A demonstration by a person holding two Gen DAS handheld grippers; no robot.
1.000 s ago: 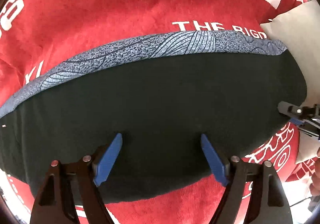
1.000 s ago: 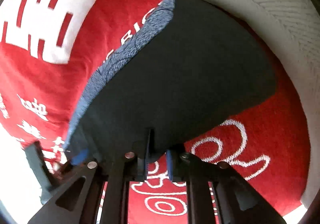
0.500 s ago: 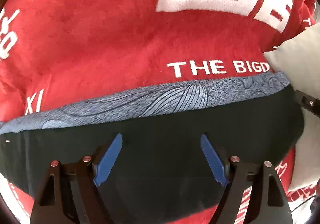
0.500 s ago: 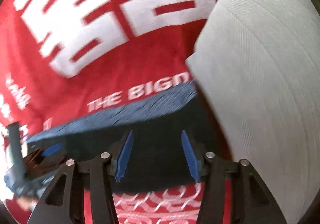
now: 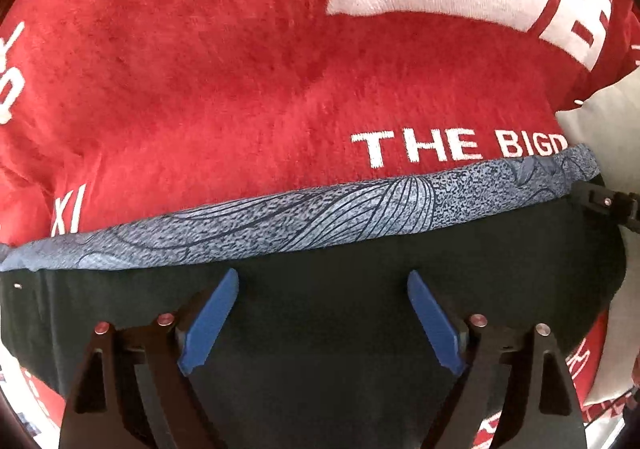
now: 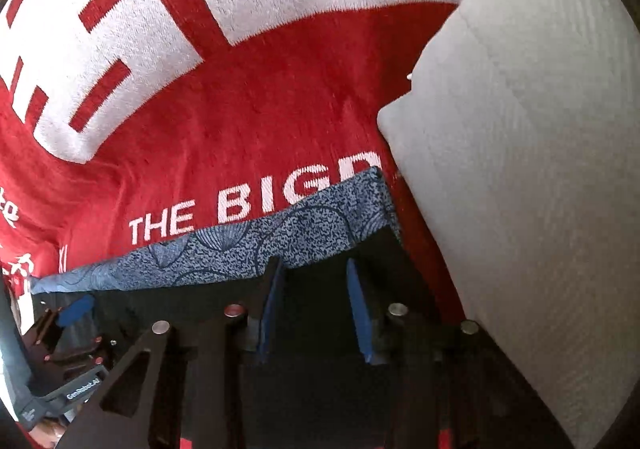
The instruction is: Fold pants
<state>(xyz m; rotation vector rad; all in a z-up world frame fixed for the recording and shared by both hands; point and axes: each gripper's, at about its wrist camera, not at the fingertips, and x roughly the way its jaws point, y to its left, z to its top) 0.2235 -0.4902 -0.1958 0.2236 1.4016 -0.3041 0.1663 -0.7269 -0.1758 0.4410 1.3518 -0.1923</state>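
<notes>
Left wrist view: the left gripper (image 5: pixel 322 313), jaws wide apart, hovers over the pants (image 5: pixel 332 329) filling the lower frame; the slack cloth could bunch when pinched. The red blanket (image 5: pixel 224 81) reads "THE BIGD".

Right wrist view: the right gripper (image 6: pixel 314 305), jaws apart and empty, sits at the pants' right end beside a grey cushion (image 6: pixel 532 177), which could snag. "GenRobot.AI" shows at lower left.

The pants (image 5: pixel 340 329) are smooth matt dark cloth with a speckled blue printed band (image 5: pixel 320 217), lying on a fuzzy red blanket (image 5: pixel 220 69) beside a ribbed grey pillow (image 6: pixel 540 169).

Black pants (image 5: pixel 320 329) with blue speckled, line-patterned band (image 5: pixel 320 217); red blanket (image 5: pixel 200 69) with white lettering; off-white pillow (image 6: pixel 540 169)
</notes>
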